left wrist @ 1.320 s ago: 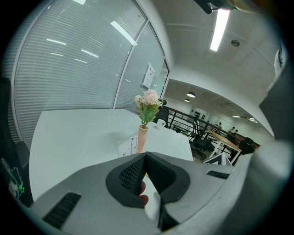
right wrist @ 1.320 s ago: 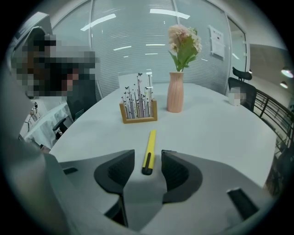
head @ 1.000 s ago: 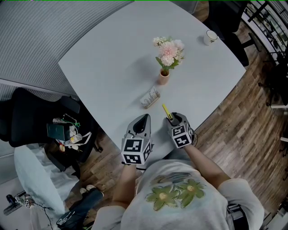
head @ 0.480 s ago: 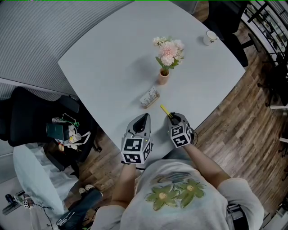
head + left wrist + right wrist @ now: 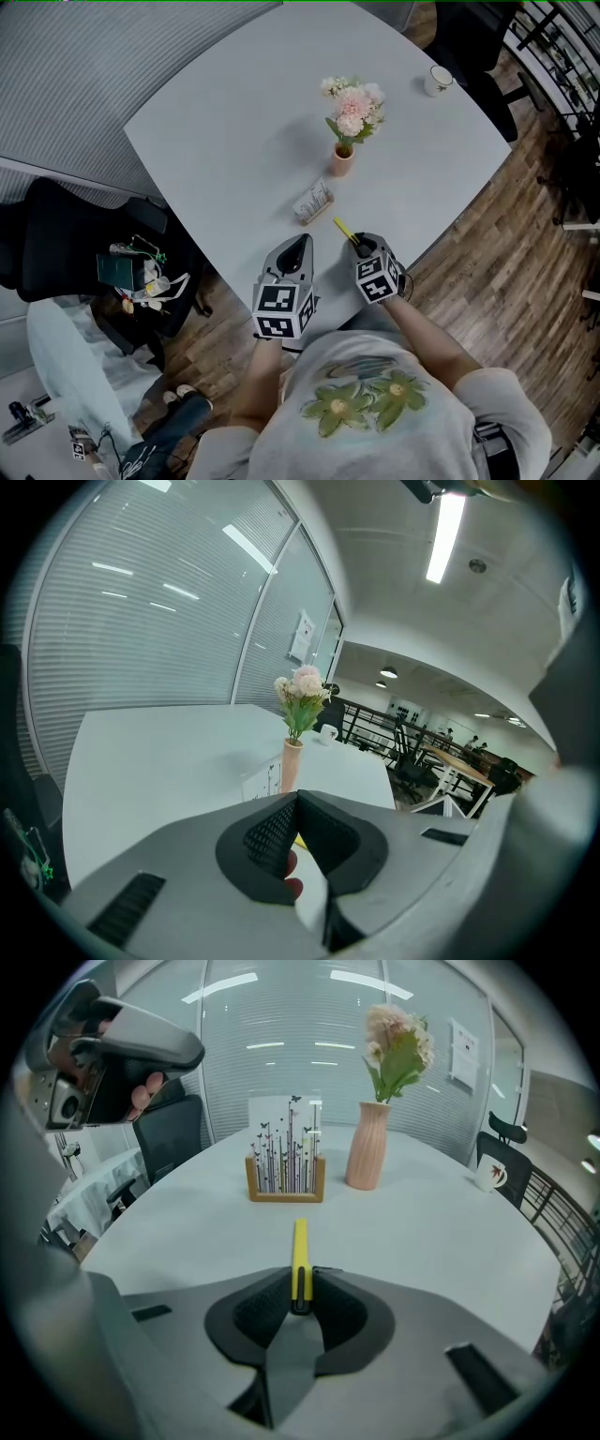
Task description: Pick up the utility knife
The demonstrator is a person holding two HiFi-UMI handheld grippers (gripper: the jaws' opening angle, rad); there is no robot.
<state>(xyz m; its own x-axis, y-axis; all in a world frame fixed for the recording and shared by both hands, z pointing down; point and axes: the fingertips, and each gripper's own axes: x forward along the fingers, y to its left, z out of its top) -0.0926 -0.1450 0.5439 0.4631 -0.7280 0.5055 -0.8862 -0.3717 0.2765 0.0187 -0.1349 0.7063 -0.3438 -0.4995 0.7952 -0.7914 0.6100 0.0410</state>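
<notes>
The utility knife (image 5: 300,1252) is slim and yellow, and it lies on the white table (image 5: 234,122) near the front edge. My right gripper (image 5: 300,1303) is shut on its near end, both pads pressing its sides, and the rest points toward the card holder. In the head view the knife (image 5: 343,230) sticks out ahead of the right gripper (image 5: 360,249). My left gripper (image 5: 298,246) hovers just to the left, apart from the knife. Its jaws (image 5: 295,803) are shut, with nothing between them.
A wooden card holder (image 5: 313,202) stands just beyond the knife, and behind it a pink vase of flowers (image 5: 341,161). A white mug (image 5: 438,78) sits at the far right corner. Black chairs (image 5: 66,253) and a wood floor surround the table.
The knife's yellow tip has shifted slightly left at the right gripper. Both hands stay where they were.
</notes>
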